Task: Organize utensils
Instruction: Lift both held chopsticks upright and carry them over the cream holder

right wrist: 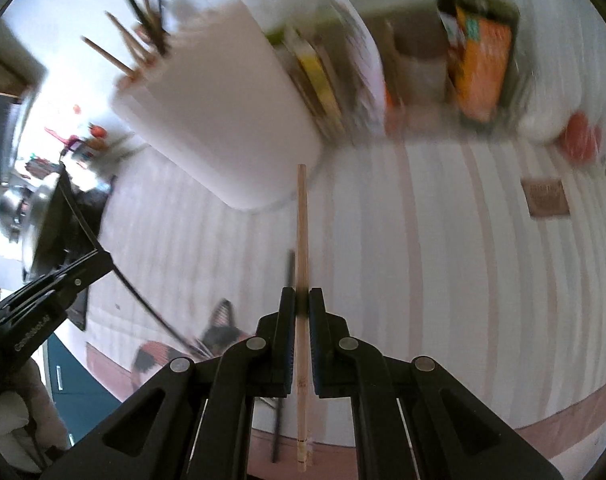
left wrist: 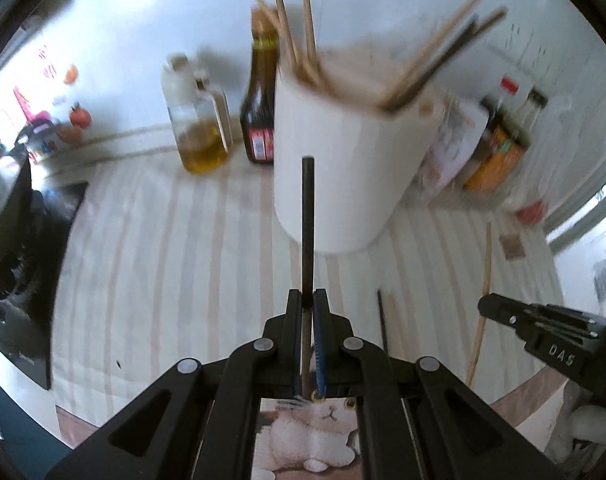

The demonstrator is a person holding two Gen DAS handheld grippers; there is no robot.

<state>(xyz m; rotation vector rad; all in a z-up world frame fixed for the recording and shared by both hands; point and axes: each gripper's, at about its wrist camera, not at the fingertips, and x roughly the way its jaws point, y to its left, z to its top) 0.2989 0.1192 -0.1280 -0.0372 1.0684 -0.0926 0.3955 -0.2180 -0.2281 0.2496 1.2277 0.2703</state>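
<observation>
White raised letters reading "DAS" stand on the black body of the right tool (left wrist: 499, 312) seen from the left wrist. The labels on the dark sauce bottle (left wrist: 259, 120) and orange package (left wrist: 495, 160) are too blurred to read.

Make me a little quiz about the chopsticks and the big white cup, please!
1. True or false: the left gripper holds a dark chopstick.
2. What does the right gripper hold? A) a spoon B) a light wooden chopstick C) nothing
3. Fill in: chopsticks already stand inside the white ____.

Key: 1 true. 2 B. 3 holder; it sits on the striped cloth, with more chopsticks lying loose beside it.
</observation>
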